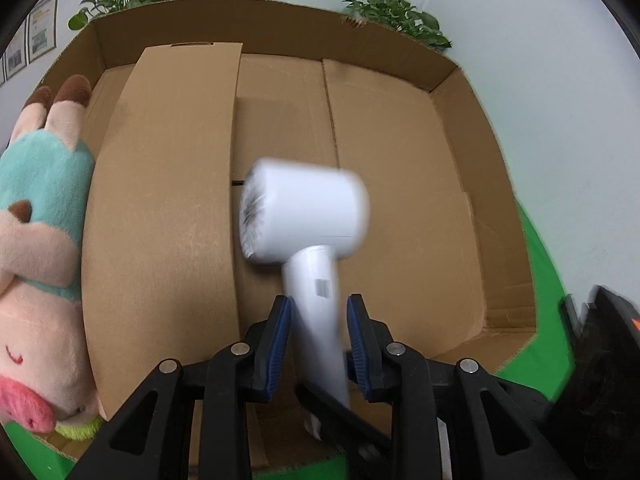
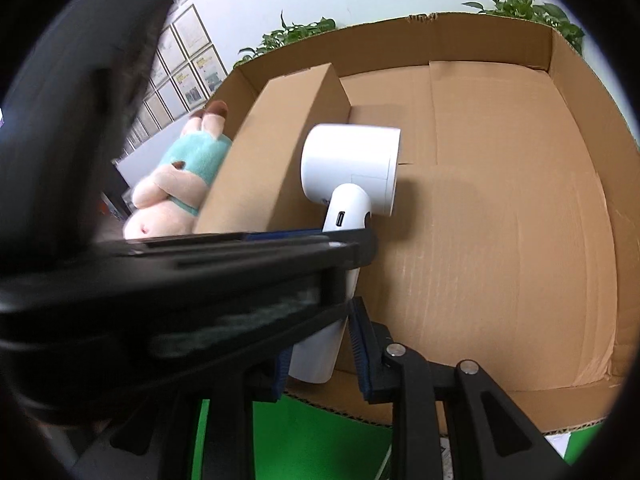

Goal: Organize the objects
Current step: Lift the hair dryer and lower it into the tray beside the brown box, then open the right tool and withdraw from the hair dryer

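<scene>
Left wrist view: left gripper [image 1: 319, 330] pinching the handle of a white hair dryer [image 1: 306, 216] above the open cardboard box [image 1: 400, 184] – plush toy [image 1: 40, 240] at left

Right wrist view: right gripper [image 2: 320, 344] clamped on the same handle's lower end – dryer head over the box floor, beside a smaller carton [image 2: 276, 160]
</scene>
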Demonstrator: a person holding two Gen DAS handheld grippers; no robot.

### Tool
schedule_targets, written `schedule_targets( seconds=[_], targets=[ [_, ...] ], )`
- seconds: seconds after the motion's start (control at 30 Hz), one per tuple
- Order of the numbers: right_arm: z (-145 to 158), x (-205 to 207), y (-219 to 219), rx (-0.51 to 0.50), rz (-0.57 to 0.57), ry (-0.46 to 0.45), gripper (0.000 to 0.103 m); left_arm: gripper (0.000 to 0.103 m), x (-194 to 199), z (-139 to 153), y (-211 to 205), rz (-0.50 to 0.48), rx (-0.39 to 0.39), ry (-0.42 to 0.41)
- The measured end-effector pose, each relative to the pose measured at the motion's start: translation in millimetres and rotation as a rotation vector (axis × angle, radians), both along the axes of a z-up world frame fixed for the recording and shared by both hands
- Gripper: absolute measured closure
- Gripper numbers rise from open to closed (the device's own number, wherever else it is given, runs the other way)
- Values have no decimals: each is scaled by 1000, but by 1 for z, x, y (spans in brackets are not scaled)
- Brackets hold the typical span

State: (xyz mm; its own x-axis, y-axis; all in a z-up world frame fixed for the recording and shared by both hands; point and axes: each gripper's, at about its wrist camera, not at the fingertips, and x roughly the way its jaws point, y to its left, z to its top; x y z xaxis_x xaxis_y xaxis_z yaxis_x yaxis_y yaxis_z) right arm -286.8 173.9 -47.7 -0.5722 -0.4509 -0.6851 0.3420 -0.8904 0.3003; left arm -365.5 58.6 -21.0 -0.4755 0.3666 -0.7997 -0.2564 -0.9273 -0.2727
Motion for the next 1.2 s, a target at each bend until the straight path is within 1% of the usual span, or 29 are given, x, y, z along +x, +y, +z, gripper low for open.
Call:
schedule_targets(
  seconds=[0.03, 0.13, 0.2, 0.37, 0.43, 0.47, 0.57, 0.63, 0.7, 0.8, 0.87, 0.9, 0.93, 0.97, 1.0, 1.03, 1.07, 1.1, 1.13, 1.17, 1.2],
  targets=[
    [-2, -1, -1, -2, 4, -17, 79, 76, 3, 2, -2, 1, -1, 7],
    [-4, 4, -7, 29, -5, -2, 79, 76, 17, 9, -12, 6, 12, 24],
    [-4, 6, -9, 40, -10, -15, 79, 76, 29, 17, -18, 11, 10, 53],
    [-4, 11, -13, 62, -31, -19, 80, 75, 69, 37, -34, 23, 10, 156],
    [-5, 9, -13, 69, -37, -30, 80, 74, 81, 40, -37, 29, -4, 187],
    [-4, 6, -15, 73, -38, -35, 80, 74, 89, 42, -40, 37, -17, 216],
    [-5, 0, -18, 87, -38, -47, 80, 71, 110, 50, -52, 39, -19, 264],
    [-7, -4, -18, 86, -43, -54, 80, 70, 120, 52, -59, 54, -25, 286],
    [-6, -5, -18, 91, -45, -53, 80, 67, 129, 52, -66, 60, -23, 290],
    [-5, -4, -20, 116, -42, -44, 80, 66, 142, 47, -75, 78, -22, 291],
    [-4, -9, -23, 117, -39, -44, 79, 60, 147, 41, -80, 93, -10, 299],
    [-4, -10, -23, 113, -37, -46, 79, 53, 148, 37, -80, 107, -7, 309],
    [-4, -11, -21, 111, -34, -51, 79, 50, 152, 35, -83, 125, -13, 317],
    [-2, -11, -20, 116, -35, -48, 78, 50, 153, 33, -83, 132, -18, 320],
    [2, -8, -19, 131, -37, -30, 75, 50, 154, 33, -83, 133, -25, 327],
    [10, -1, -16, 148, -36, 11, 62, 46, 158, 34, -85, 137, -36, 342],
    [16, 5, -14, 155, -38, 42, 37, 43, 163, 36, -85, 147, -51, 369],
    [24, 14, -9, 155, -53, 79, 25, 35, 168, 40, -85, 157, -58, 408],
    [31, 22, -4, 149, -64, 107, 17, 26, 173, 44, -85, 171, -66, 446],
    [38, 35, 0, 151, -68, 141, 17, 22, 178, 46, -85, 186, -74, 474],
    [42, 45, 1, 159, -72, 164, 17, 13, 183, 49, -85, 204, -84, 503]
  ],
)
